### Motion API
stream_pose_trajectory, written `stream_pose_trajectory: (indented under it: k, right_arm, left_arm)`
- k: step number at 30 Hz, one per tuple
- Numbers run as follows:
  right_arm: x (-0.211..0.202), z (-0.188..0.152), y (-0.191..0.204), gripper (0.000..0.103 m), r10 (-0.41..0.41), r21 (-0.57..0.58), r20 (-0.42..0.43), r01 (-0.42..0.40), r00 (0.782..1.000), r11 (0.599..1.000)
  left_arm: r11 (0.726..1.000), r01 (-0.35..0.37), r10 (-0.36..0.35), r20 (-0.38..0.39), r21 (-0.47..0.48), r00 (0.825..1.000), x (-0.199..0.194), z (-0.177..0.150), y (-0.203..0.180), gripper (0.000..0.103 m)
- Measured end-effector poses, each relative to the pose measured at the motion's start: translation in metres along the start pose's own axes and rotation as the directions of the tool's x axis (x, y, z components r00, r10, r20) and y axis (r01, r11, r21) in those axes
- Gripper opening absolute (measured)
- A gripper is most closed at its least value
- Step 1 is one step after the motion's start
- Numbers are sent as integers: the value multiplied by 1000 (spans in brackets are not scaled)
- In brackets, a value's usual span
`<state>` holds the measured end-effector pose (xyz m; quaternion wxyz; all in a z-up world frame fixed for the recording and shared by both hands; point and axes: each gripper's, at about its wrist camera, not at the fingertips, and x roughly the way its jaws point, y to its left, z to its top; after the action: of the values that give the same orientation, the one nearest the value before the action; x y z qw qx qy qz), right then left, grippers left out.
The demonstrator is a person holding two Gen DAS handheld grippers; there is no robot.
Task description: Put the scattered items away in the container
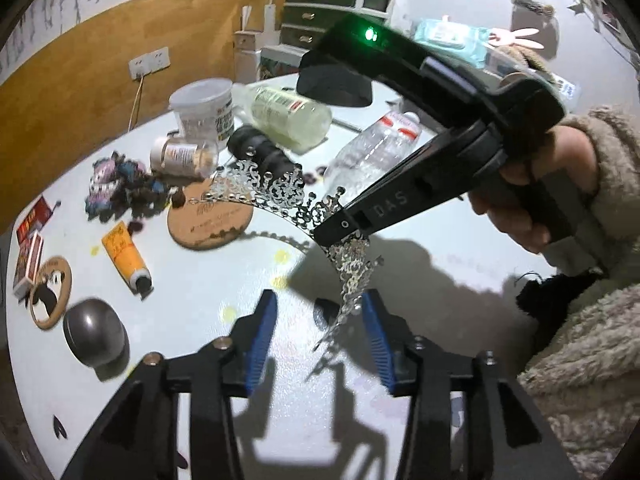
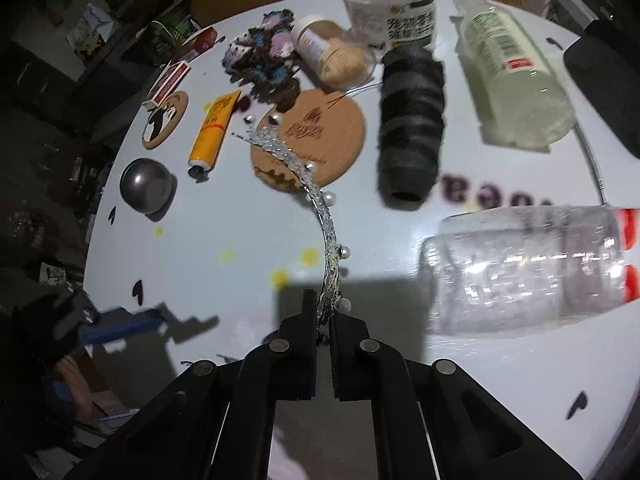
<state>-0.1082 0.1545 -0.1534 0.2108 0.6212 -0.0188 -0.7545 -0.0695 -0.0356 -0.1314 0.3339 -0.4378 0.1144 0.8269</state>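
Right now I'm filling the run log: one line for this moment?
right gripper: shut on tiara | left gripper: open, tiara end between fingers | tiara lifted above table

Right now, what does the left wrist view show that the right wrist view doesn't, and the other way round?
Only the left wrist view: the right hand-held gripper seen from outside, the person's hand on its handle, the drawer unit and wall socket.

Only the right wrist view: floor clutter beyond the table edge, and the jaws shut on the tiara.

Both: the tiara, cork coaster, orange tube, black roll, empty water bottle and the open left hand-held gripper.
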Motion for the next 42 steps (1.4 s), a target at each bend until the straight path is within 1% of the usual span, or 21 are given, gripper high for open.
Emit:
stream_pose_trajectory:
  k: [3,6,10,15,16,20,21,22,23,28,31,32,33,36,38,42]
  right_arm:
    - [-5,-1,-7,6,-32,-10,4,32,999,999]
    - [-10,-5,-9,6,-58,-44,4,58,998,997]
    - [-19,-12,-3,6,-71,-98,9,72,997,993]
    - [-25,-20,9,6,-77,-167,4,77,997,983]
    - [-25,-22,11,6,-78,-189,-2,76,997,979]
    - [-21,-28,16,6,-90,-256,-23,82,996,963]
    - [-19,-29,16,6,-94,-263,-28,83,995,961]
    - [-18,-30,15,6,-96,-264,-33,84,995,961]
    - [-16,-30,13,6,-98,-261,-37,85,994,961]
    - [-11,-28,1,6,-99,-213,-46,87,994,973]
    - [-9,-25,-3,6,-94,-178,-41,85,995,980]
    - [-9,-24,-5,6,-96,-163,-38,89,995,983]
    - [-8,-24,-8,9,-98,-140,-32,93,995,986]
    - [-12,-27,-15,10,-108,-94,-10,107,994,990]
    - [-16,-33,-17,10,-132,-91,2,131,991,987]
    - [-20,-49,-24,11,-102,-30,-23,101,995,994]
  left_arm:
    - [1000,-15,15,18,24,1000,-5,5,3,48]
    - [998,-59,58,26,37,998,-1,13,-1,48]
    - [992,-104,103,15,72,995,15,16,9,48]
    - [988,-111,114,-16,108,993,55,24,23,48]
    - [988,-107,110,-22,110,994,60,24,20,48]
    - [990,-75,83,-59,119,995,80,24,25,48]
    - [990,-67,75,-67,122,995,84,24,25,43]
    - [991,-55,64,-76,124,995,86,24,22,25]
    - [991,-44,55,-84,124,995,89,24,21,18]
    - [995,-29,40,-109,101,993,101,26,27,11]
    - [997,-41,48,-107,70,993,103,29,24,10]
    - [998,-40,45,-106,46,993,104,30,25,9]
    - [999,-39,41,-105,22,994,106,32,25,9]
    - [998,-55,52,-107,-24,993,112,36,32,9]
    - [997,-65,60,-115,-38,992,112,34,32,8]
    - [997,-68,63,-112,-47,992,114,31,34,8]
